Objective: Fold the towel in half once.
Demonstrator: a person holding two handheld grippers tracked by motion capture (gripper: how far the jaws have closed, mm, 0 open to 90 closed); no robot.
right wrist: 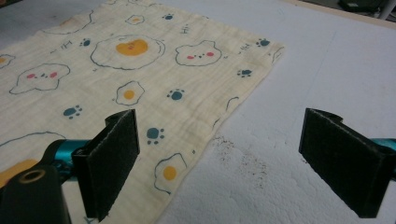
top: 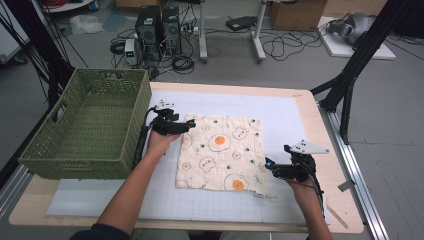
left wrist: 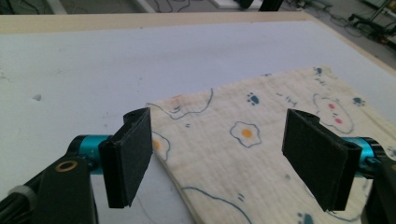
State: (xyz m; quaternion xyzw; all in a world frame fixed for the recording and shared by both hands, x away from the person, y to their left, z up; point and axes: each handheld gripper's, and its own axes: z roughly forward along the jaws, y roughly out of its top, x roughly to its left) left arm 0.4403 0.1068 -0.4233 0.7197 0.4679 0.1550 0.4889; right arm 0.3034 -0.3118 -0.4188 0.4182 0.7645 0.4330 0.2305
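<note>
Your left hand-held gripper (top: 186, 126) is at the far left corner of the printed cloth (top: 222, 152), which lies flat on the white mat (top: 290, 115) in the middle of the bench (top: 310, 100). In the left gripper view its jaws are spread wide and the corner of the printed cloth (left wrist: 243, 140) lies between them, but the pads do not press it yet. The cloth extends away from this gripper to the right and toward the near side, so the corner is directly in front of the jaws.

Your right hand-held gripper (top: 270, 166) waits at the near right part of the cloth. Its jaws are also spread, and in the right gripper view the right edge of the printed cloth (right wrist: 140, 70) runs between them, with one pad over the fabric and the other over bare mat; it holds nothing.

The green woven basket (top: 85, 125) stands just left of your left hand. I judge that the left gripper is nearer to a grasp; it needs only to sink and close on the corner.
</note>
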